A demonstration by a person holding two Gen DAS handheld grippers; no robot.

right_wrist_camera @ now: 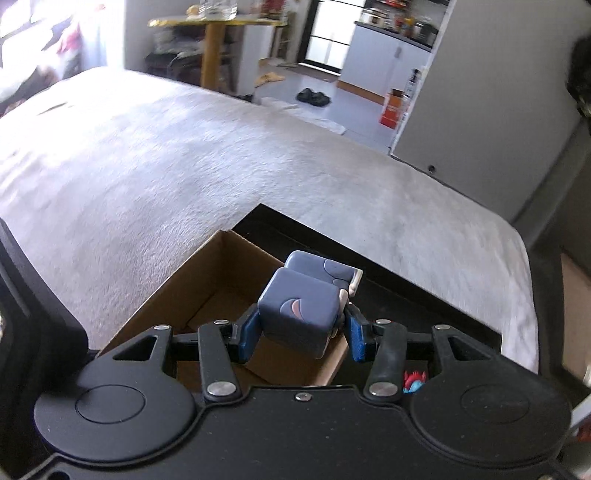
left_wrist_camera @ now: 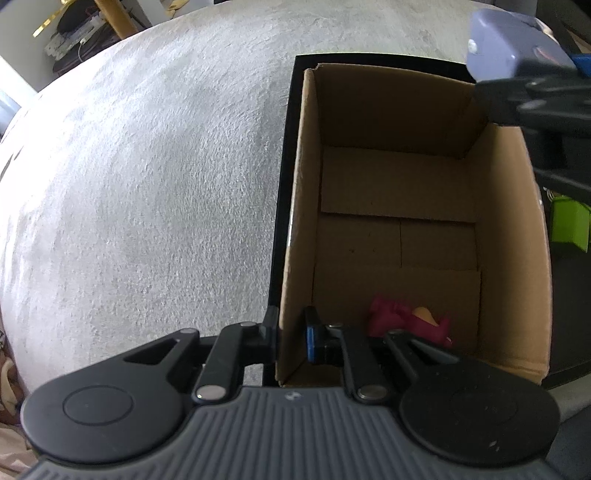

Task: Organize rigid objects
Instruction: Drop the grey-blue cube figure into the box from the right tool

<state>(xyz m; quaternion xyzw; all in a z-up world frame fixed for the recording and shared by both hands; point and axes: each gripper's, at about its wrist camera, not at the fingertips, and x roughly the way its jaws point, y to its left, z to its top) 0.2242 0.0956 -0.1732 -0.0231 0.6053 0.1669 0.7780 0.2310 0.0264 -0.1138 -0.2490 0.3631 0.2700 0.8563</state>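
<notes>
Toy [right_wrist_camera: 299,314] blocky blue-grey, rounded corners, pink crescent mark, betw right gripper [right_wrist_camera: 301,338] pads

A pale, fuzzy blanket [right_wrist_camera: 221,155] covers the bed — beyond its far edge, a yellow-topped table [right_wrist_camera: 218,26], dark shoes [right_wrist_camera: 313,96] on the floor, an orange box [right_wrist_camera: 393,107] and white cabinets [right_wrist_camera: 384,59].

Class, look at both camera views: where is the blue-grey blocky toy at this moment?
The blue-grey blocky toy is clamped in the right gripper, held in the air above the cardboard box; the left wrist view shows it top right.
</notes>
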